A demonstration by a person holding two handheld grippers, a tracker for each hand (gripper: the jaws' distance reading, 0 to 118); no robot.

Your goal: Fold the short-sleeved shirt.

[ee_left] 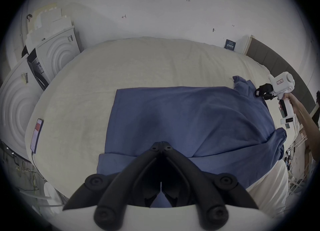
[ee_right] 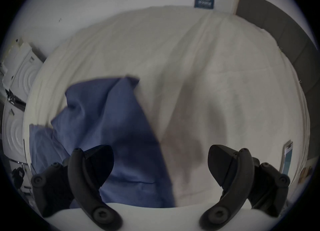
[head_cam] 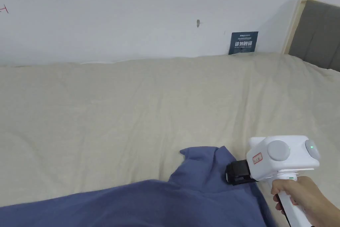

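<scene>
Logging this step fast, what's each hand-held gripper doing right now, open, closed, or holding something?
Left hand-held gripper: jaws shut; whether they pinch the blue shirt cannot be told.
Right hand-held gripper: jaws wide open, holding nothing, at the shirt's edge.

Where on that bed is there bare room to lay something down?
The widest bare stretch of bed lies between the blue shirt and the wall. Another runs between the shirt's hem and the phone. The near side is crowded by the shirt and right claw.

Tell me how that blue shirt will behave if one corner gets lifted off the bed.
The blue shirt looks thin and creased, so it would likely droop. It drapes over the bed edge, so it may slide. Probably light.
</scene>
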